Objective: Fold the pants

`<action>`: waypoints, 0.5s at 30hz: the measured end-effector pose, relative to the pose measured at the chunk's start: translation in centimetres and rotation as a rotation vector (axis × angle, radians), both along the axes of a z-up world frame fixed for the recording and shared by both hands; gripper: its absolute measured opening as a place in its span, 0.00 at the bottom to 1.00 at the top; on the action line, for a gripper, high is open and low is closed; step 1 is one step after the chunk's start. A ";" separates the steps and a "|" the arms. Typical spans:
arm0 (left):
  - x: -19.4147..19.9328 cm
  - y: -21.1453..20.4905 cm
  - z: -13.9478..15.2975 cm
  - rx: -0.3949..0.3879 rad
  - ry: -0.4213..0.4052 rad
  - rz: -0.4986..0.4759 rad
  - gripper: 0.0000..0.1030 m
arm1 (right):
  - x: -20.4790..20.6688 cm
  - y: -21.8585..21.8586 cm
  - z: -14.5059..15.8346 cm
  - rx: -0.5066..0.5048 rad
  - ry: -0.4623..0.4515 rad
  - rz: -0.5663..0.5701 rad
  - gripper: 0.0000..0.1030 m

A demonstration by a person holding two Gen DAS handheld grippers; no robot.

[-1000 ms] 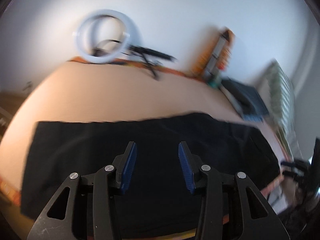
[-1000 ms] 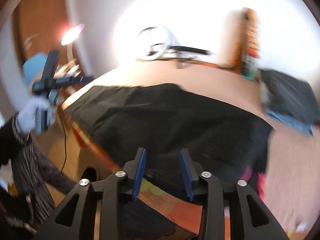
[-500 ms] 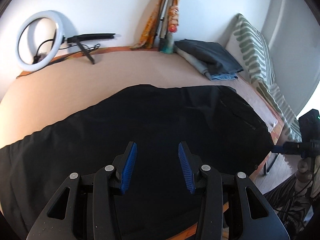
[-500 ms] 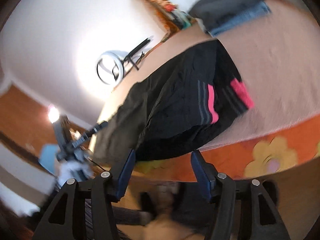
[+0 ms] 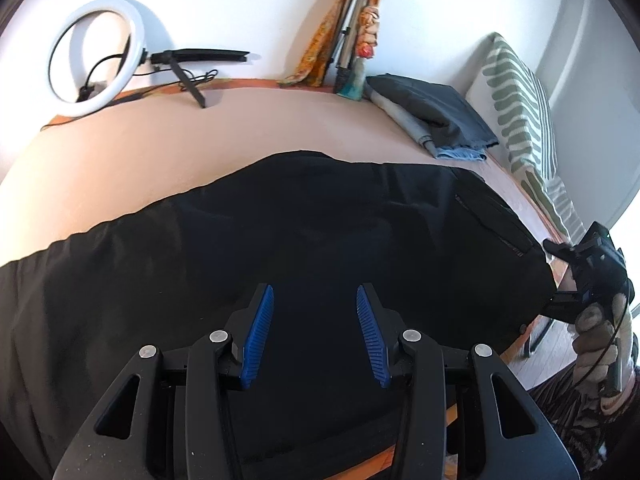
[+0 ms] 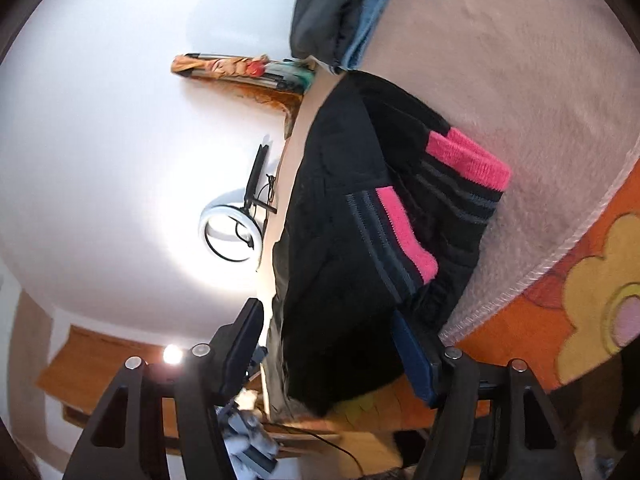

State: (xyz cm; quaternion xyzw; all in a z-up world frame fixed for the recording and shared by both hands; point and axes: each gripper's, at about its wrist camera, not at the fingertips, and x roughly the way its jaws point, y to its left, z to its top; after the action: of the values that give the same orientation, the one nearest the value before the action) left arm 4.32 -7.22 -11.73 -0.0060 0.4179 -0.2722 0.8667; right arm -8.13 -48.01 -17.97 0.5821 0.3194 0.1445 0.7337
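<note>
Black pants [image 5: 320,232] lie spread across a pinkish bed cover [image 5: 200,148]. My left gripper [image 5: 314,292] hovers open over the middle of the pants, with nothing between its blue pads. In the right wrist view the waist end [image 6: 352,208] shows pink and grey stripes. My right gripper [image 6: 326,312] is rolled on its side at the bed's edge. Its jaws are closing, with the hanging edge of the waist between them and a gap still showing at one finger. The left wrist view shows the right gripper [image 5: 554,274] in a gloved hand [image 5: 596,332] at that end.
A ring light [image 5: 98,56] and a tripod draped with cloth [image 5: 352,36] stand at the wall. Folded dark clothes [image 5: 436,116] and a striped pillow [image 5: 520,112] lie at the far right. An orange flowered sheet [image 6: 592,280] shows under the cover's edge.
The left gripper's view swung right along the pants, then held still. The right gripper rolled onto its side, sank to the bed's edge and came up around the striped waist end.
</note>
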 end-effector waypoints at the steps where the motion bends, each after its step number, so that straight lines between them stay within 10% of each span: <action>1: 0.0 0.1 0.0 -0.001 0.000 0.003 0.41 | 0.0 0.1 0.0 -0.003 -0.006 -0.007 0.47; 5: 0.0 0.8 -0.1 -0.002 0.000 0.020 0.41 | 0.1 0.3 1.8 -0.120 -0.028 -0.023 0.28; 12: 0.0 1.2 -0.6 0.006 0.009 0.042 0.41 | 0.1 5.4 11.8 -0.859 -0.198 0.088 0.15; 15: -0.1 1.0 -0.9 0.020 0.010 0.038 0.41 | 0.2 5.6 11.3 -0.940 -0.155 0.114 0.14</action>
State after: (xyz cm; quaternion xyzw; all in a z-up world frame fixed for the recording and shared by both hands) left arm 4.17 -6.23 -12.66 -0.0067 0.4250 -0.2512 0.8696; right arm -7.96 -42.40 -6.69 0.1562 0.3259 0.0674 0.9300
